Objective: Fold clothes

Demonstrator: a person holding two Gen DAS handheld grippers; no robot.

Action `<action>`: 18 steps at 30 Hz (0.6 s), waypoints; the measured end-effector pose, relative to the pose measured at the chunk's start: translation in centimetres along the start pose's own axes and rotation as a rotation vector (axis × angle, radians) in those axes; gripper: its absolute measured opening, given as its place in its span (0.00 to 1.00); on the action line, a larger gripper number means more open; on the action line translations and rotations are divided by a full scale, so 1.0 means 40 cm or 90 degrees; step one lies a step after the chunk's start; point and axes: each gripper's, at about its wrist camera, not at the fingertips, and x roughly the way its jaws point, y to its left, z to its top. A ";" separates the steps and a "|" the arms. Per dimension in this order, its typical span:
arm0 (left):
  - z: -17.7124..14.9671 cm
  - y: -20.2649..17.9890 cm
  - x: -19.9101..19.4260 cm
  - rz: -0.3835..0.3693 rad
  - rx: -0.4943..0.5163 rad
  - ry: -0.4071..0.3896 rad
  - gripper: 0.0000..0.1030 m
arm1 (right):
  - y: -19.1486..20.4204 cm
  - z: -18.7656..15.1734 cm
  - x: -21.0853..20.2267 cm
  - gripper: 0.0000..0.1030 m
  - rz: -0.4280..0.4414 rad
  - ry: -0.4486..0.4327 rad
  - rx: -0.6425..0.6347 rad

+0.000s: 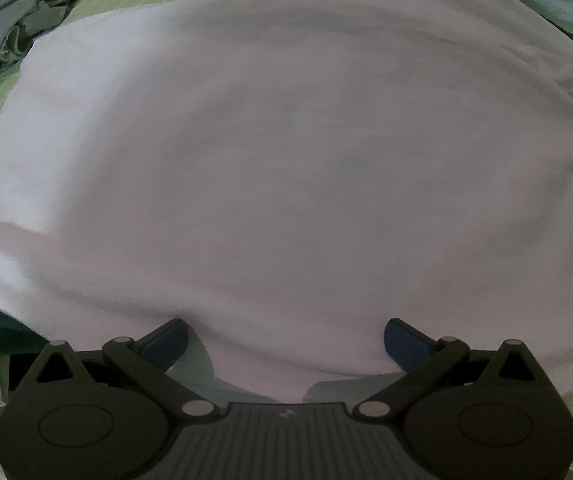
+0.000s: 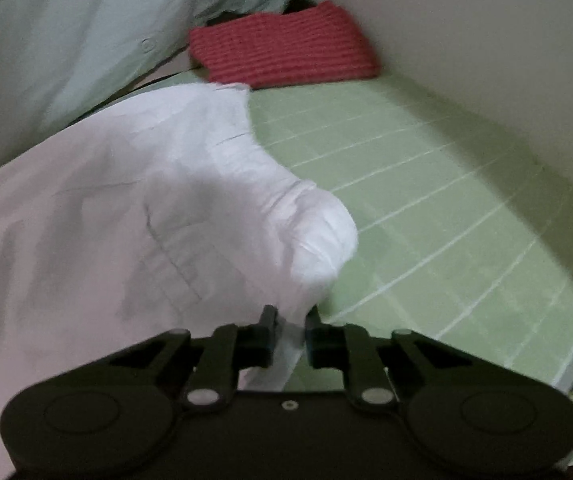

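Note:
A white garment (image 1: 286, 168) lies spread over the green gridded mat and fills the left wrist view. My left gripper (image 1: 286, 344) is open, its fingers wide apart just above the cloth's near edge, holding nothing. In the right wrist view the same white garment (image 2: 134, 216) lies at the left, with a bunched fold rising toward the middle. My right gripper (image 2: 291, 332) is shut on a strip of that white cloth, which hangs between the narrow jaws.
A folded red knit cloth (image 2: 282, 52) lies at the far end of the green mat (image 2: 446, 220), next to a pale wall. A pale green shirt (image 2: 86, 28) lies at the far left. Crumpled grey-green clothes (image 1: 14, 20) are piled at the left wrist view's upper left.

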 end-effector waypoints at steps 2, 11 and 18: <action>0.011 0.012 -0.016 -0.001 -0.005 -0.017 1.00 | -0.025 0.009 0.008 0.14 -0.033 0.000 0.025; 0.077 0.136 -0.067 0.020 -0.070 -0.079 1.00 | 0.035 0.050 -0.008 0.72 -0.180 0.006 -0.036; 0.198 0.254 -0.057 0.030 -0.133 -0.113 1.00 | 0.147 0.045 -0.073 0.97 -0.149 -0.043 0.002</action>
